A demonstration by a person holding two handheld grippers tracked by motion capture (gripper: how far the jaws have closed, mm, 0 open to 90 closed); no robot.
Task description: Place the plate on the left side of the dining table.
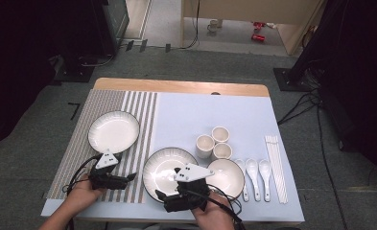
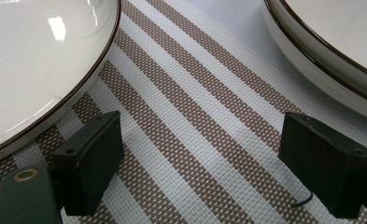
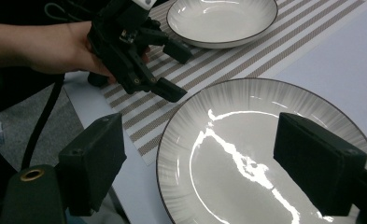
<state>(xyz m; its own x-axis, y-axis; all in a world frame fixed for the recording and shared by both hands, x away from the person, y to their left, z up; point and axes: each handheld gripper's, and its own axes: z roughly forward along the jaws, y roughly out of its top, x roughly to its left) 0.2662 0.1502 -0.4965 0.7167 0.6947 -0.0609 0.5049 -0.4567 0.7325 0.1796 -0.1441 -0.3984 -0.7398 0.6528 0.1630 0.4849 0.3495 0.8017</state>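
Two grippers hover wide open, holding nothing. One plate [image 1: 114, 131] already sits on the striped placemat [image 1: 76, 139]. The left gripper [image 1: 128, 178] hangs over that placemat; the right gripper [image 1: 160, 195] reaches for the second plate [image 1: 164, 167], just right of the placemat, not yet lifted.

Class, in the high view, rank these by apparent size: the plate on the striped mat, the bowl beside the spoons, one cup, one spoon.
1. plate on the striped mat
2. bowl
3. cup
4. spoon: longer than the cup but slimmer, so this last pair is unsure.
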